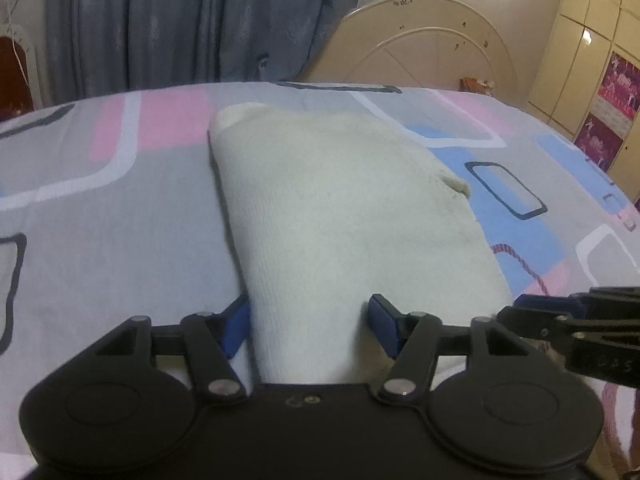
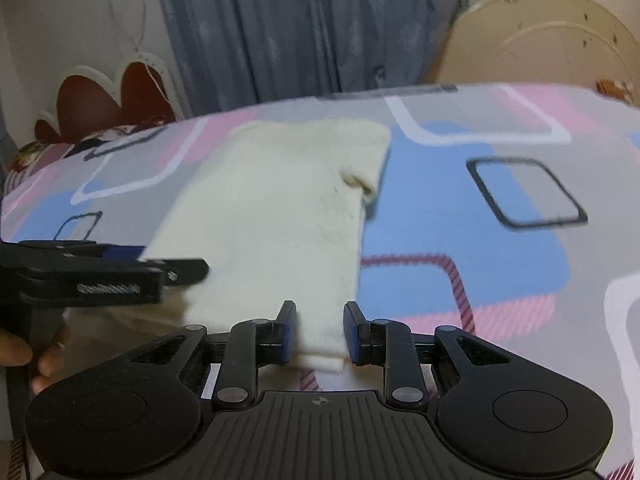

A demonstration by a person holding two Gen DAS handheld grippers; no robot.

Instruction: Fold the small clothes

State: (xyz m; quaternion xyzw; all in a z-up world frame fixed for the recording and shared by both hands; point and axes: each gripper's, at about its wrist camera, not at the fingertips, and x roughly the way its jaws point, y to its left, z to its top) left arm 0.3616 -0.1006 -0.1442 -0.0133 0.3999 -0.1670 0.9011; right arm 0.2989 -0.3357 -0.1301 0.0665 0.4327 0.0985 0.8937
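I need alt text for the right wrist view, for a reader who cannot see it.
A cream knitted garment lies on a patterned bedsheet, its near corner between the right gripper's blue-padded fingers. The left gripper reaches in from the left edge over the garment.

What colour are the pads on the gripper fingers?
Blue, on black fingers. The right wrist view shows the pads best, either side of the cream garment.

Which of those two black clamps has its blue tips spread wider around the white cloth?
The left gripper: its blue pads stand well apart across the white garment. The right gripper straddles only a narrow corner.
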